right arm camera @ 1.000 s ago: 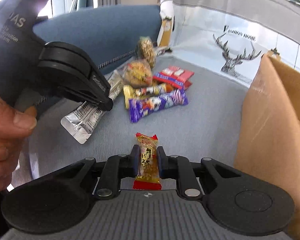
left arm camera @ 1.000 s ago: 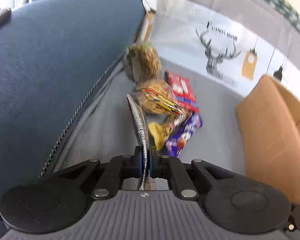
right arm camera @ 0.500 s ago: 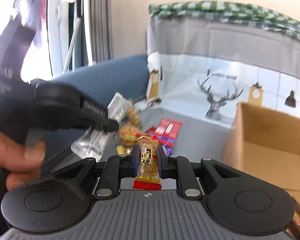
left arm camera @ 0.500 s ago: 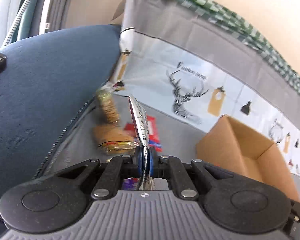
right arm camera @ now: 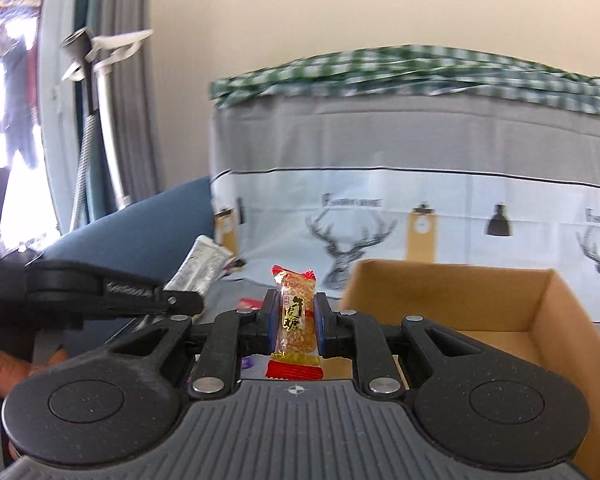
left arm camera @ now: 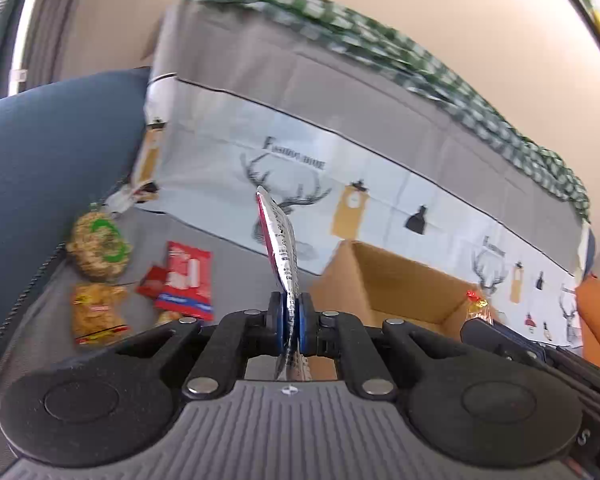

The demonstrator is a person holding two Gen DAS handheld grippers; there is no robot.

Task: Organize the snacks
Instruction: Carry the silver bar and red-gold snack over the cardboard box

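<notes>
My left gripper (left arm camera: 291, 312) is shut on a flat silver snack packet (left arm camera: 281, 244) that stands edge-on above the pads. My right gripper (right arm camera: 296, 312) is shut on a small peanut candy in a clear red-ended wrapper (right arm camera: 296, 316). An open cardboard box (left arm camera: 392, 280) sits ahead and to the right, also seen in the right wrist view as the cardboard box (right arm camera: 460, 300). Several more snack packs (left arm camera: 100, 276) lie on the grey sofa seat at the left. The left gripper with its silver packet (right arm camera: 202, 266) shows at the left of the right wrist view.
A blue sofa armrest (left arm camera: 48, 160) rises at the left. A deer-print cover (left arm camera: 340, 184) drapes the backrest behind the box, with green checked cloth (left arm camera: 380, 52) on top. An orange cushion (left arm camera: 596, 316) lies at the far right. A hand (right arm camera: 4, 364) holds the left gripper.
Both grippers have risen and tilted up with their snacks still gripped. The snack pile has dropped low in both views and the cardboard box's open top has come into sight.
</notes>
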